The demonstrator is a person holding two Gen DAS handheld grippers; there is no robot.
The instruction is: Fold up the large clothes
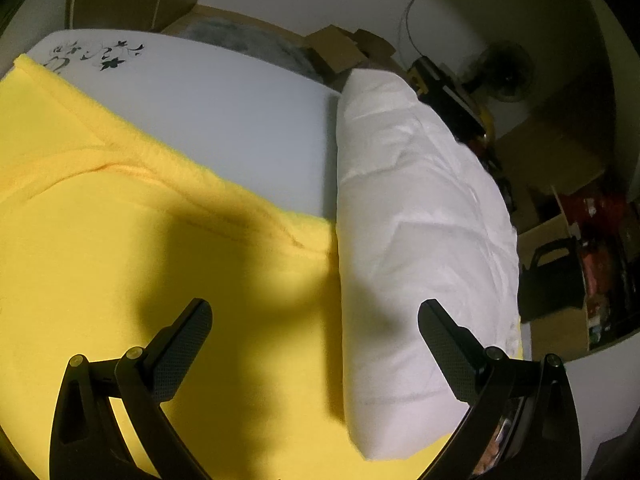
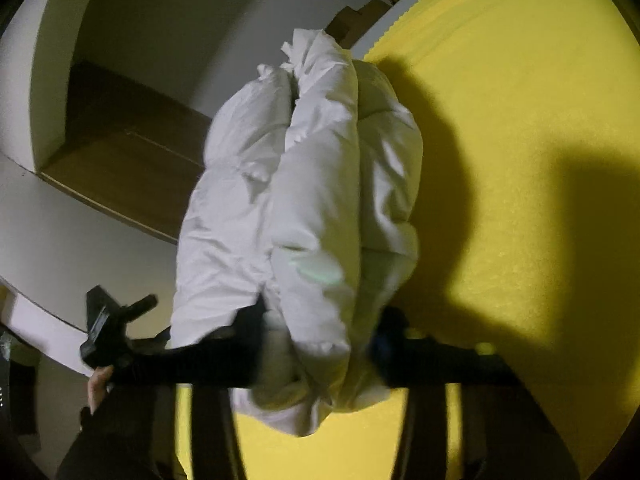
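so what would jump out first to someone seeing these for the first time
The bright yellow blanket fills most of both views, spread flat under everything. On it lies a puffy white jacket, bunched into a long roll along the blanket's edge. The right gripper is clamped on the jacket's near end, while the left gripper hovers open over the blanket beside the jacket.

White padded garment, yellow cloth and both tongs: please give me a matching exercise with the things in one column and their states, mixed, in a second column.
Things:
1. white padded garment
2. yellow cloth
3. left tongs
4. right tongs

States:
A. open, holding nothing
B. spread flat underneath
C. bunched into a bundle
D. closed on white fabric

Pairs: 1-C, 2-B, 3-A, 4-D
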